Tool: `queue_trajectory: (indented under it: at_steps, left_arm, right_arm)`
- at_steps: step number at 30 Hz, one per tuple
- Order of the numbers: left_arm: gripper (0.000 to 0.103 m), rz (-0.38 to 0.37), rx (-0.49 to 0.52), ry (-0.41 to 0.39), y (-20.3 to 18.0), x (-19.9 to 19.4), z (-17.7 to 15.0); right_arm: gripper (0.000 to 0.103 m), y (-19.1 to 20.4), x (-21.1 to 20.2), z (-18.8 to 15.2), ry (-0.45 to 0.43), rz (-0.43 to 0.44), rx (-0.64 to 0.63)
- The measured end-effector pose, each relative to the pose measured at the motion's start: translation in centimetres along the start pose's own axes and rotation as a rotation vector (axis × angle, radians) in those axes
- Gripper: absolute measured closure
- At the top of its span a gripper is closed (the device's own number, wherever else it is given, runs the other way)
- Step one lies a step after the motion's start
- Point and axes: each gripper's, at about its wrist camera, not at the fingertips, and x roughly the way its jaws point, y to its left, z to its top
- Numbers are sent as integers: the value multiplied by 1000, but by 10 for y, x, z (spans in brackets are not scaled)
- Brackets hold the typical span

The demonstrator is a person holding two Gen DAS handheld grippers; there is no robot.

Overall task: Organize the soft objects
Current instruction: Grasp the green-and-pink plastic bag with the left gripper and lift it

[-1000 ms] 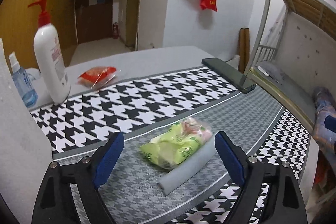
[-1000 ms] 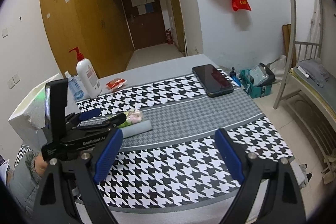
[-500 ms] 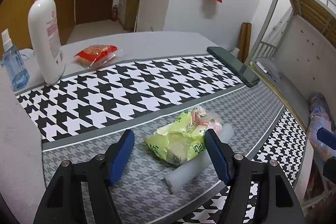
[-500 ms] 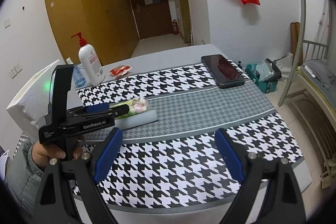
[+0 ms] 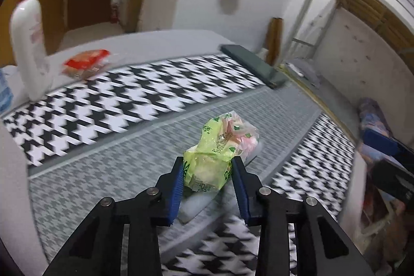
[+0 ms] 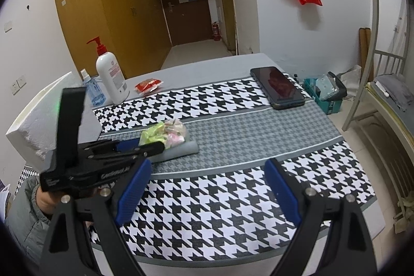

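A green and pink soft plastic packet [image 5: 217, 149] lies on the grey band of the houndstooth tablecloth, partly on a pale grey soft strip [image 5: 196, 206]. My left gripper [image 5: 208, 172] is shut on the near end of the packet, its blue pads pressing both sides. In the right wrist view the packet [image 6: 165, 132] and strip [image 6: 178, 150] sit left of centre, with the left gripper [image 6: 152, 145] on them. My right gripper [image 6: 207, 188] is open and empty above the table's near edge. A small red packet [image 6: 148, 84] lies at the back.
A white pump bottle [image 6: 111, 79] and a small blue spray bottle [image 6: 91, 91] stand at the back left. A dark phone [image 6: 278, 87] lies at the back right. A white foam box [image 6: 44, 120] stands at the left. A metal bunk bed frame [image 6: 383, 56] is to the right.
My left gripper moved forward and closed its jaws onto the green packet. The right gripper stayed open and shifted only a little.
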Motion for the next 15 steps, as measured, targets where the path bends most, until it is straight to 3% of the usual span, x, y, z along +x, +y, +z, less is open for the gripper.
queue_trajectory:
  at_steps: [2, 4, 7, 11, 15]
  left_arm:
    - [67, -45, 5, 13, -5, -1, -1]
    - [67, -23, 37, -14, -13, -5, -3]
    - [67, -49, 20, -54, -13, -15, 0]
    - [67, 53, 36, -171, -12, -35, 4]
    - [67, 120, 43, -193, -6, -40, 6]
  right_arm:
    - [11, -1, 0, 0, -2, -7, 5]
    - [11, -2, -2, 0, -1, -11, 8]
    - [11, -4, -2, -3, 3, -15, 16]
    - [11, -1, 3, -6, 19, -20, -3]
    - [11, 6, 14, -4, 40, 1, -18]
